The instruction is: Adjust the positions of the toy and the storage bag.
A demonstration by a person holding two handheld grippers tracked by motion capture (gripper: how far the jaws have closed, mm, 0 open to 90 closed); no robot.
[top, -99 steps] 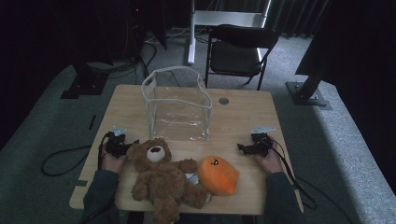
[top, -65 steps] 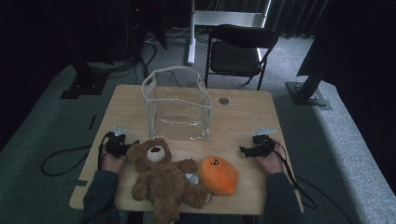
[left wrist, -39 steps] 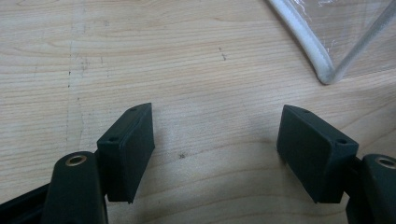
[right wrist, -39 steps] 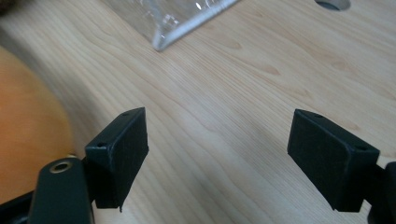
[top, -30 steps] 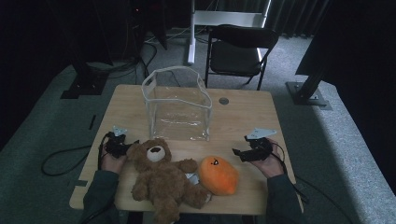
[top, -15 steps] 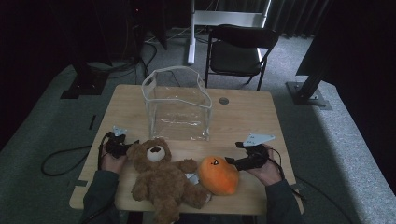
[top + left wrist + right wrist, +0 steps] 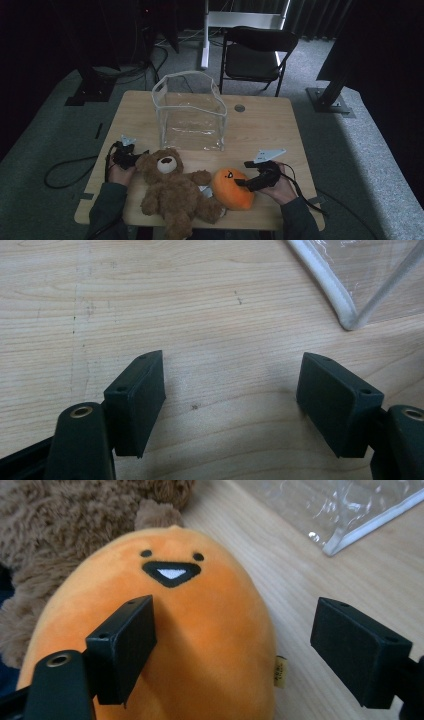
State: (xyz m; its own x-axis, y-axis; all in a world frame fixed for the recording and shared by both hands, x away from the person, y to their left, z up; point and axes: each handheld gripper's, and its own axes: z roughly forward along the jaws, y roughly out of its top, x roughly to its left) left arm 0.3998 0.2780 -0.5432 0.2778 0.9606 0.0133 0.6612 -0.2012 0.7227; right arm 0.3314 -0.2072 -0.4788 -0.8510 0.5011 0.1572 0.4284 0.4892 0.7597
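Note:
An orange round plush toy (image 7: 232, 188) with a small black face lies at the table's front, right of a brown teddy bear (image 7: 172, 191) on its back. My right gripper (image 7: 241, 182) is open at the orange plush's right side; in the right gripper view its jaws stand wide over the orange plush (image 7: 165, 630), one above its body, the other above bare wood. My left gripper (image 7: 141, 156) rests open on the table beside the bear's head, with only wood between its jaws (image 7: 230, 405). A clear plastic bag (image 7: 189, 111) stands open behind the toys.
The wooden table (image 7: 260, 130) has bare room at the right and far left. The bag's white-trimmed corner (image 7: 345, 315) lies ahead of my left gripper. A black folding chair (image 7: 255, 52) stands behind the table. Cables trail off both table sides.
My right gripper has moved left and toward the front edge, from bare table to the orange plush's side. The left gripper and the toys have stayed put.

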